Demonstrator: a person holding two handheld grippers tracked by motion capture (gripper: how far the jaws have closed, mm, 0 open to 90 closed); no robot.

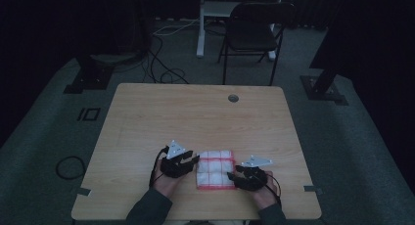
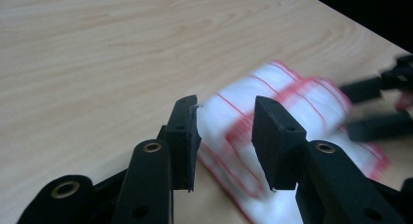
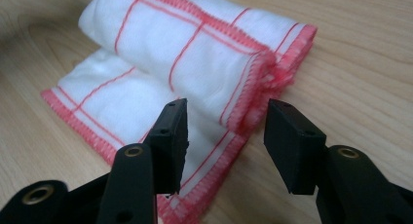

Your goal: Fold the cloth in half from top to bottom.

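While both grippers stand apart from the fabric, the folding work looks partway done. White cloth with red check lines (image 1: 214,168) lies on the counter (image 1: 195,112), between the two hands and near the counter's front edge. Left gripper (image 2: 224,131): fingers moderately wide, nothing pressed between them; the cloth sits just beyond and partly between the tips, blurred in this view. Right gripper (image 3: 225,139): fingers spread wide, empty, with the cloth's doubled-over red hem directly ahead of the gap.

Progress, as judged: the right gripper view shows a top layer lying over a lower layer, so at least one fold is in place. The lower layer sticks out past the upper one toward the right fingers, so the edges are not lined up. Whether another fold or only a tidy-up is left, I cannot tell.

Edges and room: the fold's hemmed corner is nearest the right fingers. Bare counter opens well beyond both sets of fingers. Behind the hands the counter's front edge is close, so there is little room to draw back.
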